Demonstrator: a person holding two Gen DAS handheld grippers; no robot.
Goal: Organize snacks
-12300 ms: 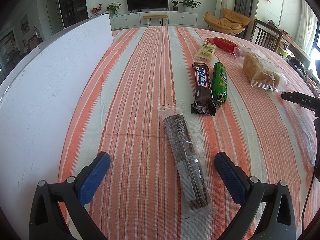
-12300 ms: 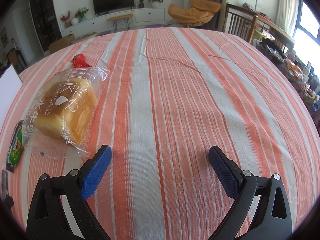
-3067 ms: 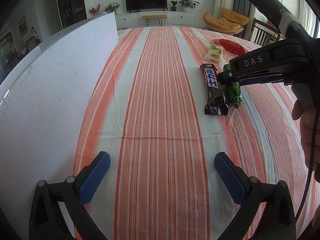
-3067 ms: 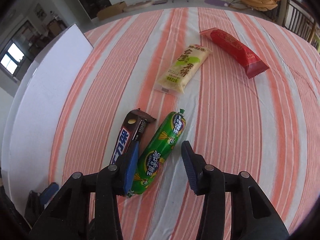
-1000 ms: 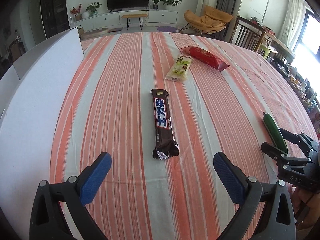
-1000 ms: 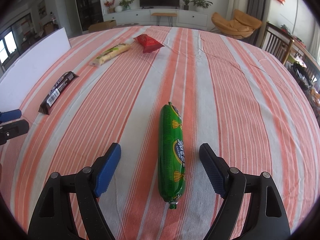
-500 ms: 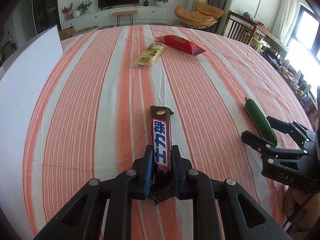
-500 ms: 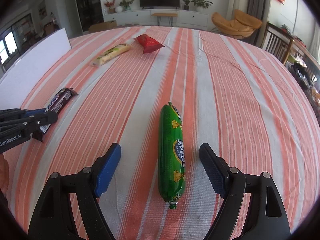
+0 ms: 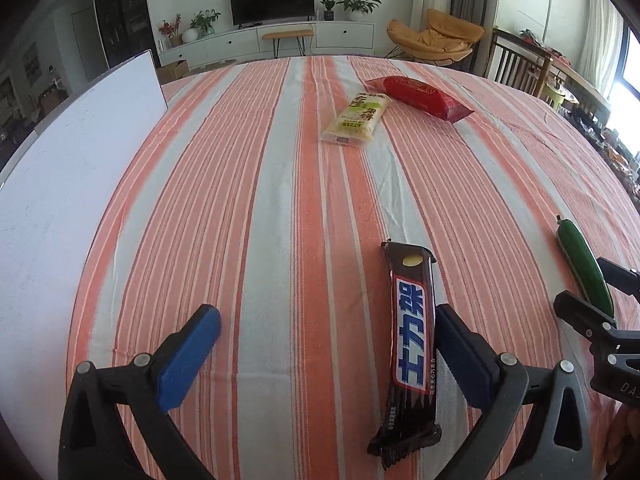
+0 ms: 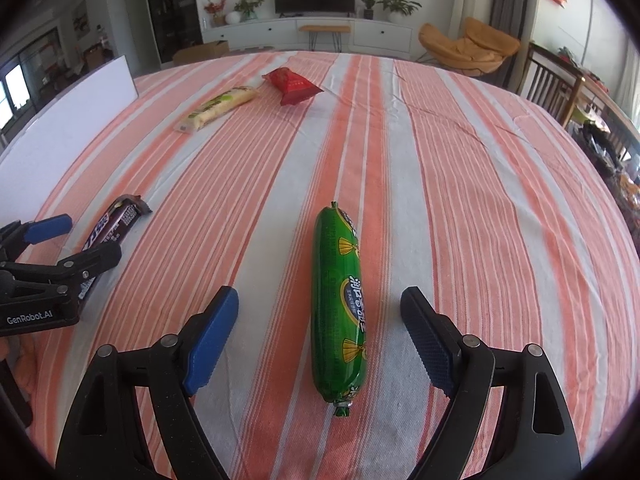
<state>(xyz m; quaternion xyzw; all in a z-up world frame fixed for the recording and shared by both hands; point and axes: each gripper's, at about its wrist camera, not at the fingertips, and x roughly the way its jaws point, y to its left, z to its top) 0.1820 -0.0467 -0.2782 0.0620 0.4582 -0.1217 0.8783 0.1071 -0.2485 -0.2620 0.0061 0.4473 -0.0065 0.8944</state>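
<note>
You have 4 snacks on the striped tabletop (image 9: 280, 200), 1 of each kind, and 2 claws in view.

Your left claw (image 9: 328, 340) is spreading its jaws, which stand wide apart with nothing pressed between the pads. The 1 chocolate bar (image 9: 412, 344), in its dark wrapper with a blue label, lies flat on the cloth near the tabletop's near edge. It sits inside the jaws' gap, close against the right blue pad; whether it touches that pad you cannot tell. The left pad is well clear of it.

Your right claw (image 10: 320, 336) is also easing its jaws wider. The 1 green sausage (image 10: 340, 300) lies lengthwise between them on the tabletop, with cloth showing on both sides, so neither pad touches it. It also sits near the near edge, well apart from the chocolate bar and to its right.

Toward the far edge lie the other 2 snacks: 1 pale yellow packet (image 9: 356, 120) and 1 red packet (image 9: 420, 96). They lie just beside each other, the red one farther back and to the right.

1 white board (image 9: 60, 200) stands along the tabletop's left edge.
</note>
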